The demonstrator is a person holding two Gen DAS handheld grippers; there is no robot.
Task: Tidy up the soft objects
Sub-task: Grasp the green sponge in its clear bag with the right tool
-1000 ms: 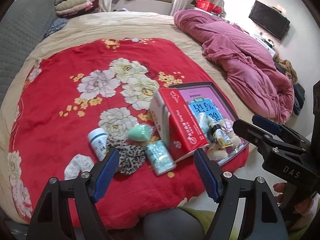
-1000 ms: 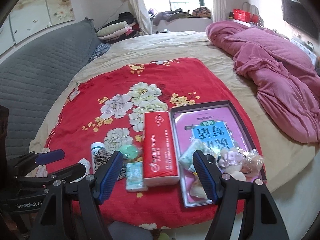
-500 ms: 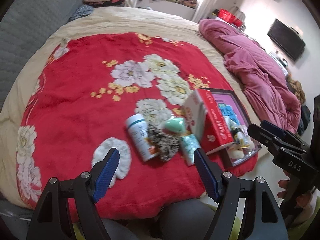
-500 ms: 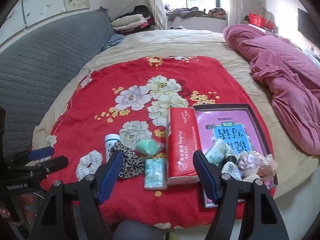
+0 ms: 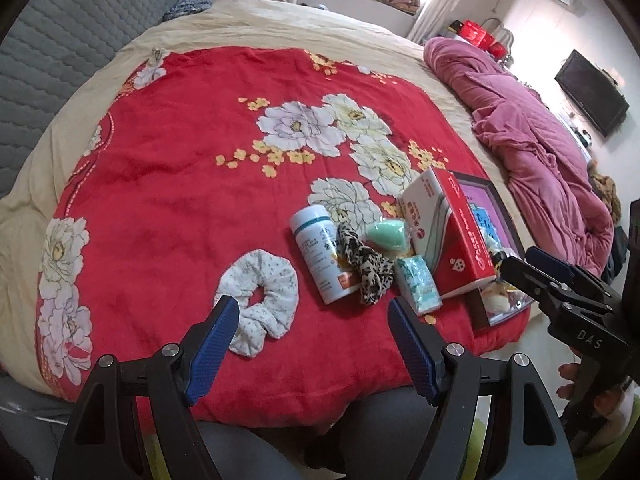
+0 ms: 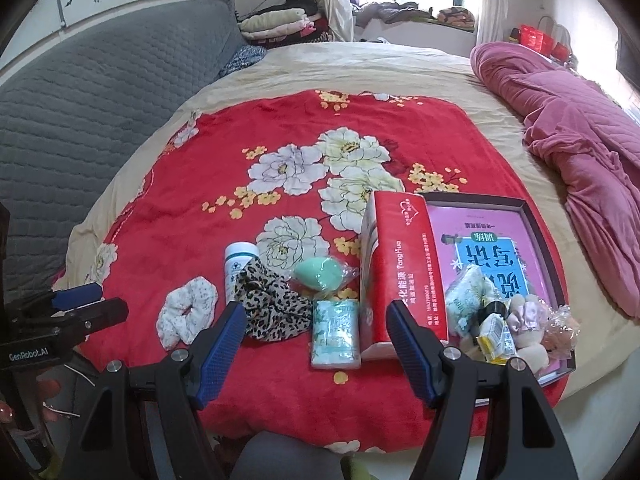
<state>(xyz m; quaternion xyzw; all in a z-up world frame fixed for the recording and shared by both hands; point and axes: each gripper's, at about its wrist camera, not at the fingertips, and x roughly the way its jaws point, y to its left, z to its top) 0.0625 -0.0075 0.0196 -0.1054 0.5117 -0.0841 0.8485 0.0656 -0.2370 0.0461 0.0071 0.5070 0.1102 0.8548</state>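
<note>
Left wrist view: the left tongs (image 5: 312,332) stand wide and hold nothing above the near edge of the red floral blanket (image 5: 180,160) on the bed. The white scrunchie (image 5: 262,298) lies just beyond the left blue pad. To its right lie a white bottle (image 5: 320,256), the leopard scrunchie (image 5: 366,266), a green sponge (image 5: 386,236), a tissue pack (image 5: 418,286) and a red box (image 5: 452,236).

Right wrist view: the right tongs (image 6: 316,340) are also wide and empty, over the tissue pack (image 6: 335,334). The leopard scrunchie (image 6: 272,304) lies against the bottle (image 6: 236,272). The framed tray (image 6: 536,220), right of the red box (image 6: 400,272), holds small soft things at its near end.
</note>
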